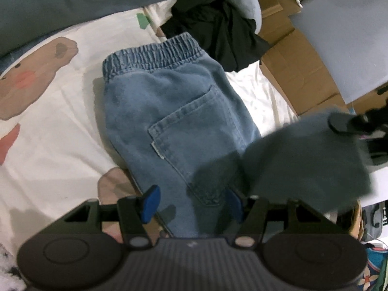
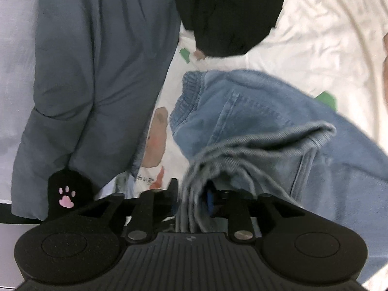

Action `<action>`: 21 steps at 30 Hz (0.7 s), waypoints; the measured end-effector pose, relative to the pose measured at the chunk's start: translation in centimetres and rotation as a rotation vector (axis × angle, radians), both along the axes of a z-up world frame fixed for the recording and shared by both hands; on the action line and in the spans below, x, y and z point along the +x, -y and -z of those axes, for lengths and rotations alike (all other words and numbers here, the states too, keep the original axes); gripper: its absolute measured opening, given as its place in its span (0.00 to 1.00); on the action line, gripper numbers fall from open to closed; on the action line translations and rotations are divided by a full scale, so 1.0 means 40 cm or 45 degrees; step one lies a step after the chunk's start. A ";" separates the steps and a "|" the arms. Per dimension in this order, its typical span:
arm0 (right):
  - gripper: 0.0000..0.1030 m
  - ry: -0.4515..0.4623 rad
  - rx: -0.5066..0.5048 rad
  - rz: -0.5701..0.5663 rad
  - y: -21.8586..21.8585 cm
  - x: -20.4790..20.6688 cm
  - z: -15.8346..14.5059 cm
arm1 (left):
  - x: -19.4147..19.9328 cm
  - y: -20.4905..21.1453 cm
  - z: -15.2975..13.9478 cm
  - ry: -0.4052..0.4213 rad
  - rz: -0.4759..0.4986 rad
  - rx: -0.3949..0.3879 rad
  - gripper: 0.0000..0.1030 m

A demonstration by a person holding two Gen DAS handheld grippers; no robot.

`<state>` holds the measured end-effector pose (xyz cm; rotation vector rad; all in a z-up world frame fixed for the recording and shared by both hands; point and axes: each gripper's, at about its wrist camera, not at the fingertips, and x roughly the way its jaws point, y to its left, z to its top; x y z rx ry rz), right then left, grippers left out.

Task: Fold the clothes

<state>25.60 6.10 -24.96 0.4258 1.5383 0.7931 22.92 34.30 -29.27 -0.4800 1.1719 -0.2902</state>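
Light blue jeans (image 1: 169,111) lie flat on the printed white bedsheet (image 1: 60,131), elastic waistband at the far end and back pocket facing up. My left gripper (image 1: 191,203) hovers open over the lower part of the jeans, its blue pads (image 1: 151,202) wide apart with nothing between them. In the right wrist view my right gripper (image 2: 191,194) is shut on a bunched leg end of the jeans (image 2: 254,145), lifted above the rest of the garment. That raised, blurred leg end (image 1: 303,160) also hangs at the right of the left wrist view.
A crumpled black garment (image 1: 215,24) lies just beyond the waistband. A grey-blue duvet (image 2: 97,72) covers the bed's far side. Cardboard boxes (image 1: 291,60) stand past the bed's right edge. A black item with a pink paw print (image 2: 65,194) sits beside my right gripper.
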 end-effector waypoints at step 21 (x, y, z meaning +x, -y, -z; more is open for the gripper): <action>0.51 0.343 -0.116 -0.122 -0.006 0.010 0.026 | -0.021 -0.109 0.040 -0.044 -0.213 0.035 0.68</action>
